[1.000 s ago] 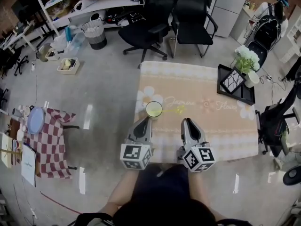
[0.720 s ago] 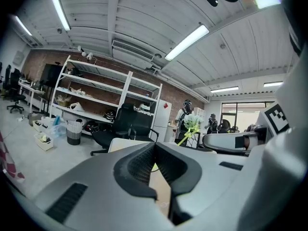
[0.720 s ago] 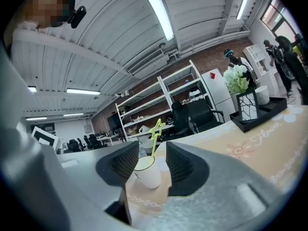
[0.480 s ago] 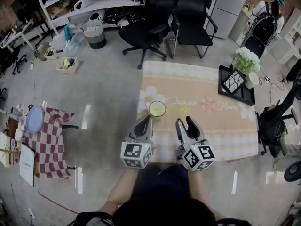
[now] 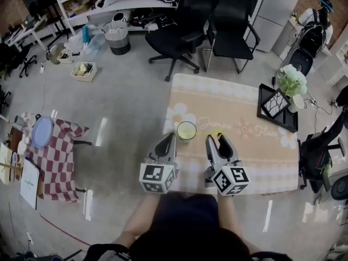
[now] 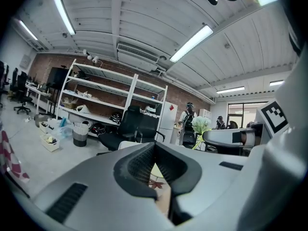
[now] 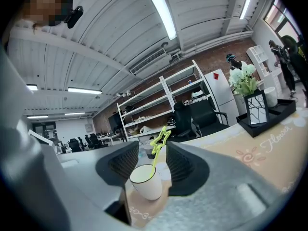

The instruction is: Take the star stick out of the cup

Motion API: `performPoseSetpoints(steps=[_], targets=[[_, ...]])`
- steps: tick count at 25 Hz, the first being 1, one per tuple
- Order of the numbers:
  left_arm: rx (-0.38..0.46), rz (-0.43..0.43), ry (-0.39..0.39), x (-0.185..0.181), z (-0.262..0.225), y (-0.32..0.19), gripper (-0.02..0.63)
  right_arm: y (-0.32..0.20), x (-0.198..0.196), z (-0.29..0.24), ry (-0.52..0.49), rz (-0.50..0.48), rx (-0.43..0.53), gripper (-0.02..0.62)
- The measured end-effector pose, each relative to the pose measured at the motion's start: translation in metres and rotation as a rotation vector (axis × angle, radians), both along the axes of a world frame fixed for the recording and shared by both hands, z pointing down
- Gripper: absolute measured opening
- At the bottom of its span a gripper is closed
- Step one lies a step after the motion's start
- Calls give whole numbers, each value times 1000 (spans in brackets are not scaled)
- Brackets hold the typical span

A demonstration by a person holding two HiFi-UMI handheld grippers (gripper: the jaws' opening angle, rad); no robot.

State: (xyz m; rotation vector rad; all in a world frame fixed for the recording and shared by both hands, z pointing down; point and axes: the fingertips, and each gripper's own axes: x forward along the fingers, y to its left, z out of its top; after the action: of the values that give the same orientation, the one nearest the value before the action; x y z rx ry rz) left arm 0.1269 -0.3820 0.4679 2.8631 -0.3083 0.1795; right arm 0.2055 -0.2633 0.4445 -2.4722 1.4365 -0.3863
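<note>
A white cup (image 5: pixel 186 131) stands near the left edge of the peach flower-print table (image 5: pixel 244 105). The yellow-green star stick (image 5: pixel 209 132) leans out of it to the right. In the right gripper view the cup (image 7: pixel 147 181) sits just ahead, framed by the jaws, with the star stick (image 7: pixel 160 142) rising from it. My right gripper (image 5: pixel 216 140) is open and empty, right of the cup, close under the star end. My left gripper (image 5: pixel 169 137) is shut and empty, its tip just near-left of the cup. The left gripper (image 6: pixel 155 160) sees only a slit of table.
A black tray (image 5: pixel 276 106) with a framed picture and white flowers (image 5: pixel 292 81) sits at the table's far right. Two black office chairs (image 5: pixel 204 20) stand beyond the table. A checkered cloth stand (image 5: pixel 54 159) is on the floor at left.
The right gripper's jaws have gone from shut to open. Both grippers stay close in front of the cup; the head view has shifted slightly.
</note>
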Motion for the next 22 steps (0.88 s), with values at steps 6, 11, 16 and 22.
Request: performPoseSetpoints(steps=[6, 11, 16, 22], targets=[[-2, -21, -3, 3, 2, -9, 9, -12, 6, -1, 1, -19, 0, 175], [-6, -36, -10, 6, 3, -12, 9, -14, 13, -3, 0, -22, 4, 174], [-13, -59, -15, 6, 4, -14, 9, -14, 18, -11, 12, -28, 24, 135], [-26, -88, -20, 7, 7, -14, 9, -13, 21, -12, 7, -47, 20, 51]])
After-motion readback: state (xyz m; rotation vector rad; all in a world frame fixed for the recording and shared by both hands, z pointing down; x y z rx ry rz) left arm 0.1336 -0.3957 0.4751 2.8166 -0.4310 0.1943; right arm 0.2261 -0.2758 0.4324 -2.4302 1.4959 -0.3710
